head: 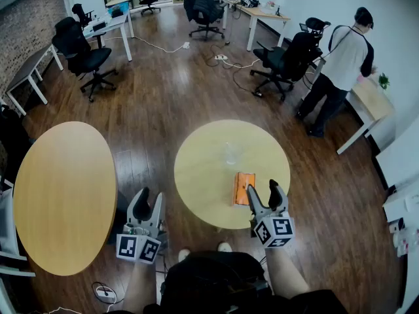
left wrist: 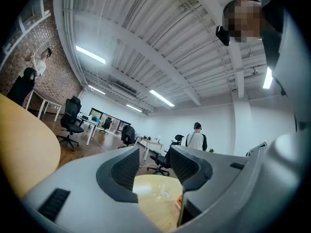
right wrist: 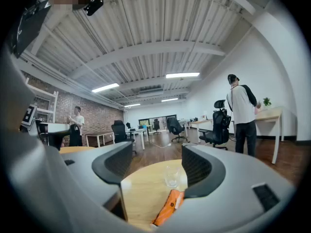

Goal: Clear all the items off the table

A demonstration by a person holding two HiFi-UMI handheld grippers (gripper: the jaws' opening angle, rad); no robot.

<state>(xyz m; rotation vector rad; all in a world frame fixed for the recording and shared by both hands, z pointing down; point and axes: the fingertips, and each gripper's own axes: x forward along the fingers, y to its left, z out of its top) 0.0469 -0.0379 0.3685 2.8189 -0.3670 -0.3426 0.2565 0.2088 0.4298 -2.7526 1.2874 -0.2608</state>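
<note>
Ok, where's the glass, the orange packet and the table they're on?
glass (head: 230,154), head view, middle of its clear body.
packet (head: 243,188), head view, middle of its orange top.
table (head: 200,175), head view, bare wood left of the packet.

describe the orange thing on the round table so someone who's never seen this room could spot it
Start at the smaller round wooden table ahead of the person, right of the big oval table. On its near side, just beyond the right tongs, lies the orange packet. Its only neighbour is a clear glass standing upright; the packet is opaque and lies flat.
</note>
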